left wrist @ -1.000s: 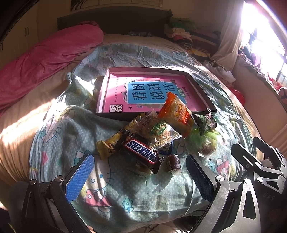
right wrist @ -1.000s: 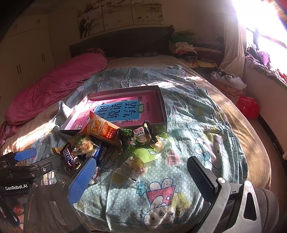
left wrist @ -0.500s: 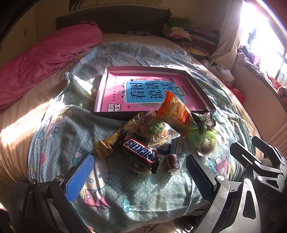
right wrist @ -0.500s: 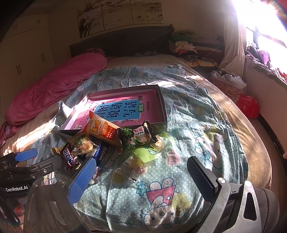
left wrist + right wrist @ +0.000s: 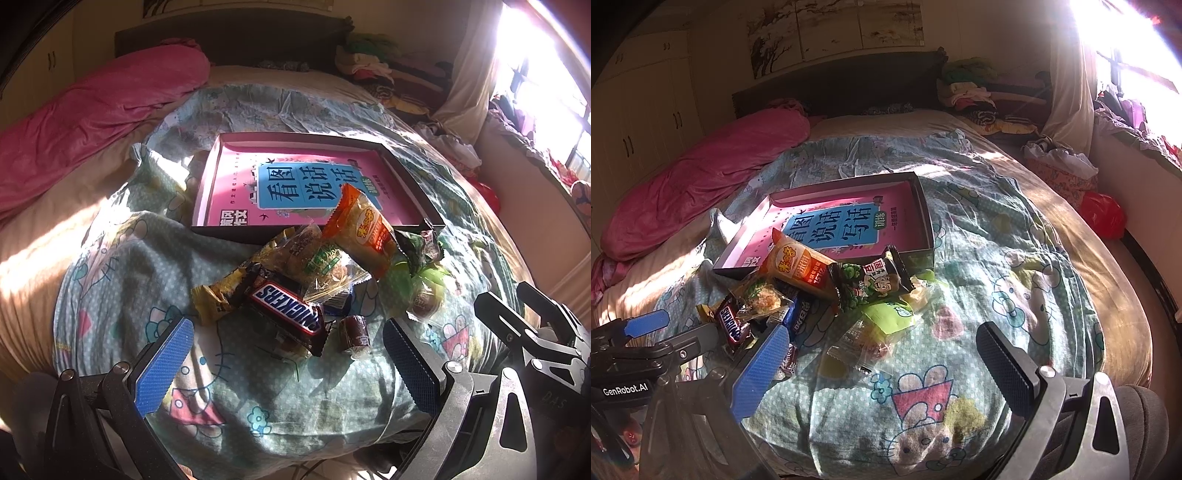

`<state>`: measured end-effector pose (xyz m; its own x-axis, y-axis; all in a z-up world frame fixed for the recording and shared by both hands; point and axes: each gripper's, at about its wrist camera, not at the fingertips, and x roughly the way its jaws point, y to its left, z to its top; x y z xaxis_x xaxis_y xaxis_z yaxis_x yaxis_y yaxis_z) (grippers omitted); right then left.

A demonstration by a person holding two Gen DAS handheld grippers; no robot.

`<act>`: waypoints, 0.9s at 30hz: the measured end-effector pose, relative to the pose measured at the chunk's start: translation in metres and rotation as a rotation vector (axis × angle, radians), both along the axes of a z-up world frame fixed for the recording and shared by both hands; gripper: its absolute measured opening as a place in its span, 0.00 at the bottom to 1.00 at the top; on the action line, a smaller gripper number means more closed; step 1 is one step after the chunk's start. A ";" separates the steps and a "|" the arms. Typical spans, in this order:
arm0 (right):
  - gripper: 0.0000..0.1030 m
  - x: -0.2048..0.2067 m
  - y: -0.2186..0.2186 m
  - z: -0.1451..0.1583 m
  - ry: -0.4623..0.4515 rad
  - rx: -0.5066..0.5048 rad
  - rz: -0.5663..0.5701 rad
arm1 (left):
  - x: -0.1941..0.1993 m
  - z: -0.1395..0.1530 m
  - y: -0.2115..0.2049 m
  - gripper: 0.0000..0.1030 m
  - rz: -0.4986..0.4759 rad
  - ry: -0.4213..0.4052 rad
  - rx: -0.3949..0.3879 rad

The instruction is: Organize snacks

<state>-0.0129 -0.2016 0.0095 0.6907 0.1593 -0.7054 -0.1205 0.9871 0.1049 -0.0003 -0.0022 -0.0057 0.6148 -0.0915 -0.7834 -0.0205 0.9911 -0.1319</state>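
Sunlit bedding (image 5: 122, 280) carries your snack heap; Snickers bar (image 5: 288, 308) lies nearest, heaped against the empty pink box (image 5: 207, 192), presumably its destination; your left gripper (image 5: 286, 363) and right gripper (image 5: 882, 363) both hover spread wide, holding nothing.

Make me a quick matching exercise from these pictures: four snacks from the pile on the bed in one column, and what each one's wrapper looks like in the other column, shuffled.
Things:
1. Snickers bar
2. long snack leaning on the box
3. small round candy
4. packet with a cartoon figure

Looks:
A. orange
B. dark green and black
C. brown with white lettering
D. small dark brown wrapper

Pairs: 1-C, 2-A, 3-D, 4-B
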 end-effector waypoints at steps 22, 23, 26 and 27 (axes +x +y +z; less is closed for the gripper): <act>1.00 0.010 -0.001 -0.018 0.087 0.030 0.018 | 0.019 -0.033 0.028 0.99 0.038 0.122 -0.099; 1.00 0.011 -0.002 -0.020 0.096 0.034 0.016 | 0.020 -0.034 0.029 0.99 0.038 0.121 -0.102; 1.00 0.016 -0.005 -0.025 0.120 0.044 0.000 | 0.025 -0.038 0.028 0.99 0.033 0.118 -0.099; 1.00 0.018 -0.007 -0.027 0.126 0.048 -0.006 | 0.027 -0.039 0.028 0.99 0.031 0.120 -0.105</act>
